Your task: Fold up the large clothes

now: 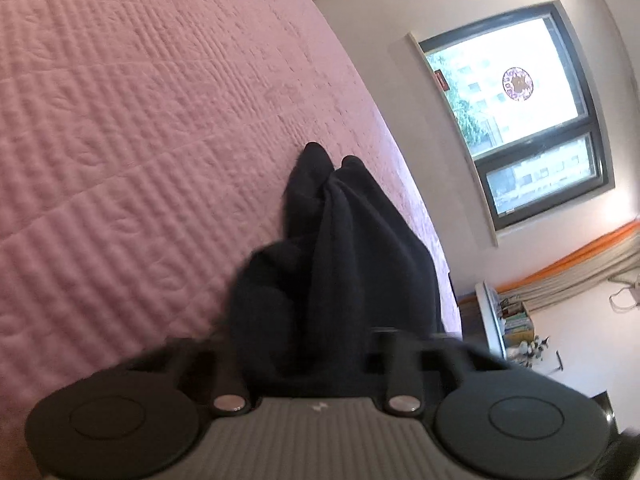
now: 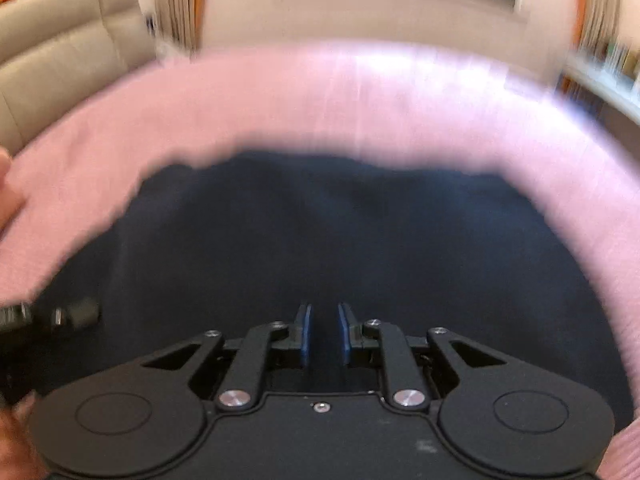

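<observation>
The left tongs (image 1: 316, 344) are clamped on a bunched fold of the dark navy fleece garment (image 1: 340, 240), lifted above the pink quilted bedspread (image 1: 140, 120). The right tongs (image 2: 323, 334) stand narrowly parted, gripping nothing, over the garment's spread part near the bed's front.

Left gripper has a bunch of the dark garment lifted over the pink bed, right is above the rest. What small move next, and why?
Probably lower the right gripper and close on the dark garment beneath it. Its blue pads stand slightly apart with nothing between them, while the left gripper holds a bunched fold over the pink quilt; folding needs both ends held.
</observation>
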Demonstrator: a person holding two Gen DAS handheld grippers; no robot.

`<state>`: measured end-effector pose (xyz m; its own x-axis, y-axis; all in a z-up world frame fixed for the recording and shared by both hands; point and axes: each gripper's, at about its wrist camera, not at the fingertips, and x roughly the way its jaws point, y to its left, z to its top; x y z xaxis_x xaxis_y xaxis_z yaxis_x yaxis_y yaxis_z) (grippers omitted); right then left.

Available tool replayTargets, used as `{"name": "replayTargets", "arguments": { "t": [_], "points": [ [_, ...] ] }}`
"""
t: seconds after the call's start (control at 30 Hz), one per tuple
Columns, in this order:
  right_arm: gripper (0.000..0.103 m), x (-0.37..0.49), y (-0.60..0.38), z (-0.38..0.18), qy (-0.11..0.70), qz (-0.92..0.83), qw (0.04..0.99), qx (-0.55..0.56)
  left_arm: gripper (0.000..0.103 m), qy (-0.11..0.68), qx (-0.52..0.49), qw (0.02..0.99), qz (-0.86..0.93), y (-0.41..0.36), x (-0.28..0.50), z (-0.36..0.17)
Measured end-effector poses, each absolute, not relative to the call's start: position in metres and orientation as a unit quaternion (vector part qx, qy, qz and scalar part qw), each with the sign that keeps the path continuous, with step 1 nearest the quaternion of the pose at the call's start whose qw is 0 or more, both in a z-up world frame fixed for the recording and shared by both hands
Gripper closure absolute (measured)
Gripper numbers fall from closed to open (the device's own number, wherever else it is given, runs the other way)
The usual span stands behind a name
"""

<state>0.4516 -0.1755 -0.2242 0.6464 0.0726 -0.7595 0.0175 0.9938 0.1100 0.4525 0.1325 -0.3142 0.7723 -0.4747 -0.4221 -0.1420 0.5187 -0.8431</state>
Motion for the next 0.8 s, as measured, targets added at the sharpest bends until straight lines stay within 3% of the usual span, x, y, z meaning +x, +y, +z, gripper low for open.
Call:
{"name": "replayTargets", "arguments": {
  "t": [0.23, 0.4, 0.47, 0.7, 0.8],
  "points": [
    [0.085, 0.444, -0.205, -0.240, 0.402, 0.066, 0.903, 0.132, 0.095, 0.255, -0.413, 0.844, -0.226, 0.078, 0.460, -0.239],
    [0.089, 0.446, -0.245, -0.248, 0.403, 0.097, 0.874, 0.253, 0.093, 0.246, -0.371, 0.822, -0.356, -0.019, 0.475, -0.199],
    [0.098, 0.444, -0.272, -0.249, 0.406, 0.100, 0.851, 0.317, 0.093, 0.259, -0.373, 0.800, -0.393, -0.056, 0.483, -0.201],
    [0.087, 0.392, -0.406, -0.208, 0.368, -0.012, 0.867, 0.337, 0.093, 0.298, -0.344, 0.759, -0.466, -0.173, 0.510, -0.206],
    [0.085, 0.378, -0.452, -0.210, 0.379, -0.058, 0.867, 0.317, 0.093, 0.363, -0.311, 0.759, -0.443, -0.222, 0.524, -0.241]
  ]
}}
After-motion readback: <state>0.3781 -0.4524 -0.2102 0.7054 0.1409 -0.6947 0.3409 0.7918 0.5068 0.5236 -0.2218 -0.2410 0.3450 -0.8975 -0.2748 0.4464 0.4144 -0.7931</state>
